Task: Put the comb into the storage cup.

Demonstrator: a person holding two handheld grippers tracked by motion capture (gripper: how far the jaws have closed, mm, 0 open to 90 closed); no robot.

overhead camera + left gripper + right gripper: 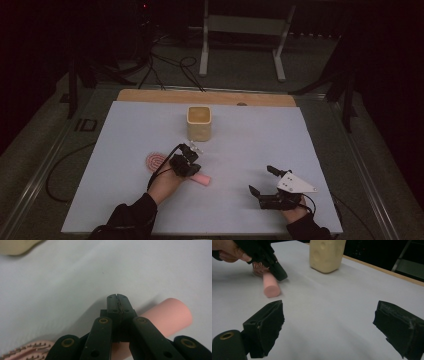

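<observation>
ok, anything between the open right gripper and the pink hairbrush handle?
Nothing: in the right gripper view, bare white sheet lies between the right gripper and the pink hairbrush handle.

Dim lab or studio, white-covered table (pixel 125 130), floor cables (pixel 165 65), metal stand (pixel 245 30)

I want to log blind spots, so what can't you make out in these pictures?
- Brush middle, high view: hidden under the left gripper.
- Brush head, left gripper view: cut off by the bottom edge.
- Holder top, right gripper view: cut off by the top edge.
- Holder's inside, high view: too dim.
</observation>
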